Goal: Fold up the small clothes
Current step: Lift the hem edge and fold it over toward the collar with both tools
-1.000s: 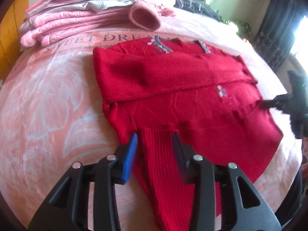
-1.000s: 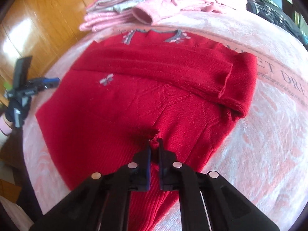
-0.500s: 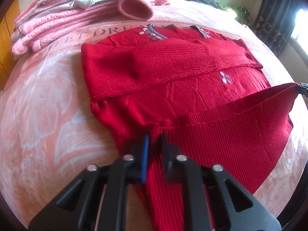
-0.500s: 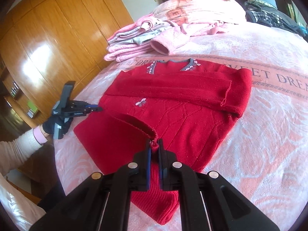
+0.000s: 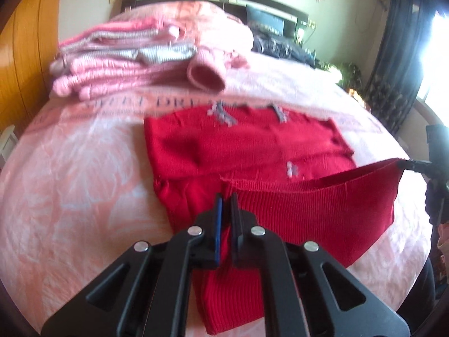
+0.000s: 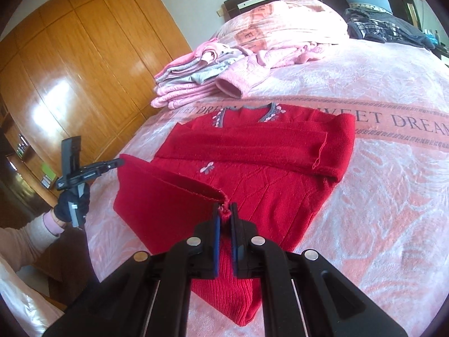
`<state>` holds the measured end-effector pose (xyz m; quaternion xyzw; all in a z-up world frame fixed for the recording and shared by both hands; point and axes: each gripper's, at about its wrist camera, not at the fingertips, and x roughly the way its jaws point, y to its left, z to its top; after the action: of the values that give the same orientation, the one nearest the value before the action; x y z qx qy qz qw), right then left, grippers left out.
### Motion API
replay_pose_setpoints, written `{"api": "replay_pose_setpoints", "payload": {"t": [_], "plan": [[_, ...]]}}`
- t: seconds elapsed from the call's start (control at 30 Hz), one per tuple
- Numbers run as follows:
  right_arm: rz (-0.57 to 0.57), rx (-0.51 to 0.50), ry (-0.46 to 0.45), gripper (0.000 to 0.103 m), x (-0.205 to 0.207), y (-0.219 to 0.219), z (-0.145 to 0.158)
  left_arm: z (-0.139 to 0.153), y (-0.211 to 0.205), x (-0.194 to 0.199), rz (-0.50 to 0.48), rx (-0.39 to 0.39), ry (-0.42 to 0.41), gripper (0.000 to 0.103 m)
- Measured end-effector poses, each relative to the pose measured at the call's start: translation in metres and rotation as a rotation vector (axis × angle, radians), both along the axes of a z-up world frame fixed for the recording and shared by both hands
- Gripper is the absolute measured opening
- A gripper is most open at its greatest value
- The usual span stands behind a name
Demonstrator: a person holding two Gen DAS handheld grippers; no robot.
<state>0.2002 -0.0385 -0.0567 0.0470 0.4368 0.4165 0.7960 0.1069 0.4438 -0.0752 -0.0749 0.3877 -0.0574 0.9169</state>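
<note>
The red sweater (image 6: 252,174) is spread on the bed (image 6: 378,224), sleeves folded across its chest. Its hem is pinched at each corner by the left gripper (image 5: 226,199) and right gripper (image 6: 224,210), both clamped, so it can be carried toward the collar, short of the pink clothes pile (image 6: 196,84).

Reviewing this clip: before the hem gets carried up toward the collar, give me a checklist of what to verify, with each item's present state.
1. Left tongs clamped on the red sweater hem: ok, knit pinched between the fingers.
2. Right tongs clamped on the other hem corner: ok.
3. Hem stretched evenly between both grips: ok, its edge runs taut and lifted off the pink blanket.
4. Sleeves folded across the chest: ok for the one in view; the other cannot tell.
5. Landing zone near the grey collar clear: ok, the pink clothes stack lies beyond it, apart from the sweater.
6. Both knit layers caught in each grip: cannot tell.
</note>
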Motion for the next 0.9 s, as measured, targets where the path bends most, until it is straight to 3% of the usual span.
{"api": "replay_pose_setpoints", "payload": {"t": [0.2,0.37,0.67,0.9], "plan": [[-0.068,-0.023,-0.024,0.005,0.053,0.01,0.033,0.037,0.001,0.053,0.038,0.007,-0.082,0.003],[-0.129,-0.078,-0.028,0.005,0.113,0.03,0.044,0.042,0.005,0.118,0.086,0.029,-0.102,0.003],[-0.253,-0.175,0.035,0.004,0.224,0.069,0.005,-0.008,0.03,0.215,0.209,0.033,-0.016,0.004],[-0.322,-0.308,0.145,0.004,0.254,0.075,-0.069,-0.083,0.024,0.261,0.201,0.113,0.205,0.005]]}}
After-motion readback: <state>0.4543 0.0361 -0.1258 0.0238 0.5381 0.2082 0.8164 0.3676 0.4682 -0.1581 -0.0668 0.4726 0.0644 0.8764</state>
